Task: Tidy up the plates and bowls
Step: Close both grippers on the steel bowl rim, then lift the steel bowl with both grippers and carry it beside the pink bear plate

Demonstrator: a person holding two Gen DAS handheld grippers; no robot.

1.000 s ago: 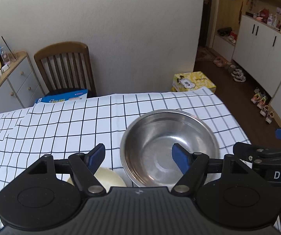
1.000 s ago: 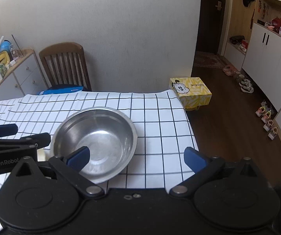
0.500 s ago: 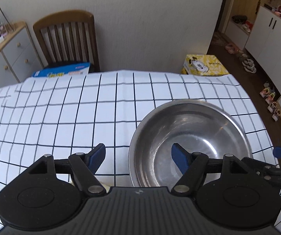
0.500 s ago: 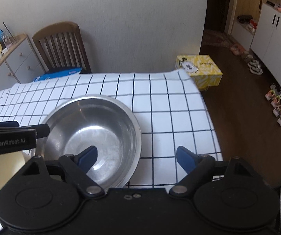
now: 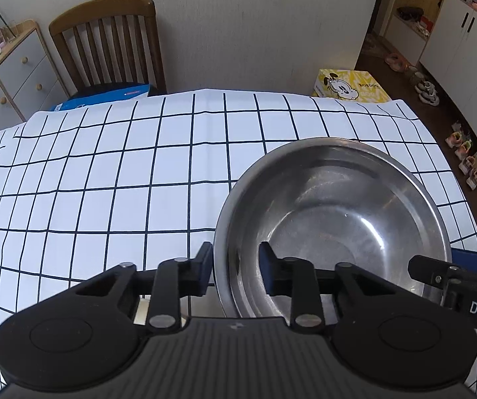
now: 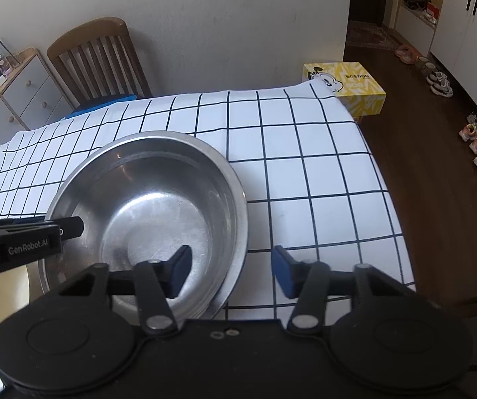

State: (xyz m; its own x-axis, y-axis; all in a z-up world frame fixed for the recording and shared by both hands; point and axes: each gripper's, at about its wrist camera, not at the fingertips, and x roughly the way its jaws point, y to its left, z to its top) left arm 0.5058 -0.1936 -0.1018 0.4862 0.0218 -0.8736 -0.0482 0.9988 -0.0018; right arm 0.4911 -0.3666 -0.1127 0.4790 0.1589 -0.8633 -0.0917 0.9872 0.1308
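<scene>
The counter [image 6: 321, 179], covered in a white cloth with a dark grid, ends close on the right, with bare wooden floor [image 6: 438, 166] beyond and a yellow box [image 6: 348, 86] standing there. That drop is the largest hazard: the cloth is loose and creased, so a dragged bowl could bunch it and pull things toward the edge.

The steel bowl [image 6: 158, 206] sits on the cloth toward the counter's right end, upright and empty. Its wall is smooth, curved and shiny, so I judge it slippery under flat pads; a pinch on one side only would let it swing or tip when lifted.

The left gripper [image 5: 235, 269] straddles the bowl's near-left rim, one blue pad outside and one inside, the jaws narrowed around the wall. Whether the pads actually press the metal I cannot tell. The right gripper [image 6: 232, 271] has its jaws wide apart, one pad inside the bowl and one outside, over the near-right rim, holding nothing yet. Lifting unevenly with both could twist the bowl free.

A pale cream dish [image 6: 4, 286] peeks out just beside the bowl's near-left edge; the bowl could knock against it.
</scene>
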